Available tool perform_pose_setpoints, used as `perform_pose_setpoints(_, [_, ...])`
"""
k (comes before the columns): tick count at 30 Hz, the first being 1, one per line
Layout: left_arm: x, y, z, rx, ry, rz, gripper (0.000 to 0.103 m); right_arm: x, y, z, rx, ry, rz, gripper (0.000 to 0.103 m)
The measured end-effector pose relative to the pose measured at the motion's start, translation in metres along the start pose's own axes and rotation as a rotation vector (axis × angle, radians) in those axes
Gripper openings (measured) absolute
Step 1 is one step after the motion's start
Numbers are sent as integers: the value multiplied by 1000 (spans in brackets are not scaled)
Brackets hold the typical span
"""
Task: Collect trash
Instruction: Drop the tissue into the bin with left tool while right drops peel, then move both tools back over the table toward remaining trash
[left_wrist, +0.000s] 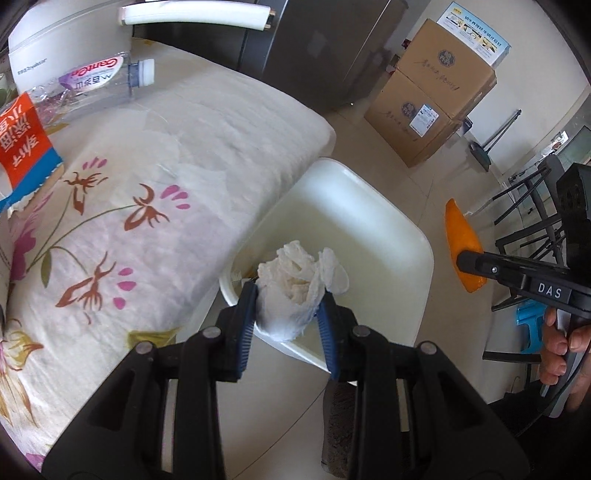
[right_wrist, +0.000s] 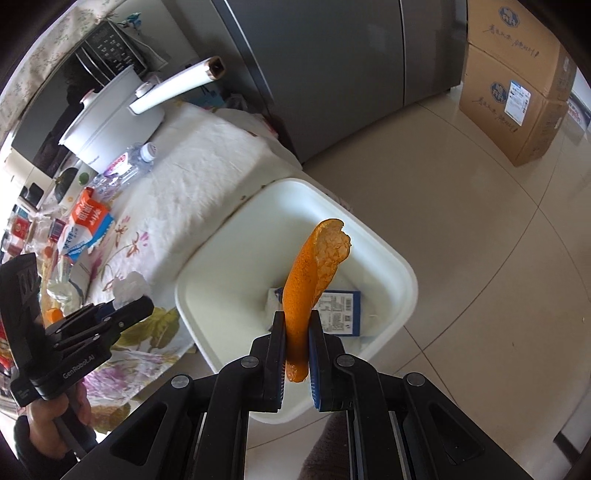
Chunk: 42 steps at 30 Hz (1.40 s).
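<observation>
My left gripper (left_wrist: 288, 295) is shut on a crumpled white tissue (left_wrist: 295, 284) and holds it over the near rim of the white bin (left_wrist: 413, 236) beside the table. My right gripper (right_wrist: 297, 317) is shut on an orange peel (right_wrist: 314, 266) and holds it upright above the same bin (right_wrist: 388, 254). A blue-and-white carton (right_wrist: 341, 306) and white paper lie in the bin. The peel (left_wrist: 463, 243) and the right gripper (left_wrist: 469, 264) show at the right of the left wrist view. The left gripper (right_wrist: 114, 308) with the tissue (right_wrist: 127, 286) shows at the left of the right wrist view.
The table has a floral cloth (left_wrist: 147, 206). On it lie an empty plastic bottle (left_wrist: 99, 81), an orange-and-blue milk carton (right_wrist: 86, 227) and a white pot (right_wrist: 107, 114). A grey fridge (right_wrist: 332, 66) and stacked cardboard boxes (left_wrist: 428, 99) stand on the tiled floor.
</observation>
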<state>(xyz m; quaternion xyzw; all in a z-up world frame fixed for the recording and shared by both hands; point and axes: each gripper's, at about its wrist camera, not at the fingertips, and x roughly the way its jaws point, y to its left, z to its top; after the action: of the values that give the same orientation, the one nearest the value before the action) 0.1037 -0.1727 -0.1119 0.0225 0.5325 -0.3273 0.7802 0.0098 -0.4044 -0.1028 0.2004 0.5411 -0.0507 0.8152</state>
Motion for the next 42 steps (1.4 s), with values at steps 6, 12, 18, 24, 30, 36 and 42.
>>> perform_pose_setpoints(6, [8,-2,1,5,23,11,57,3,-6,0,8,11,-9,11])
perform_pose_setpoints(12, [-1,3,-3,15,17,101,80,4,-4,1,6,15,-17,11])
perform_pose_setpoints(18, [-20,21,-9,-5,-4,118,82,5,0,2,10,15,-23,11])
perform_pose_setpoints(24, [-41,35,-10,-36,-44,121,84,7,10,4,0,17,-31,11])
perform_pose_setpoints(30, [-60,50,-15,-49,-76,141,85,11,23,10,17,24,-36,16])
perform_pose_setpoints(36, [-81,69,-22,-66,-99,178,89,9,39,13,35,17,-46,69])
perform_pose_setpoints(42, [-106,93,-33,-96,-130,216,97,7,60,14,3,7,-59,72])
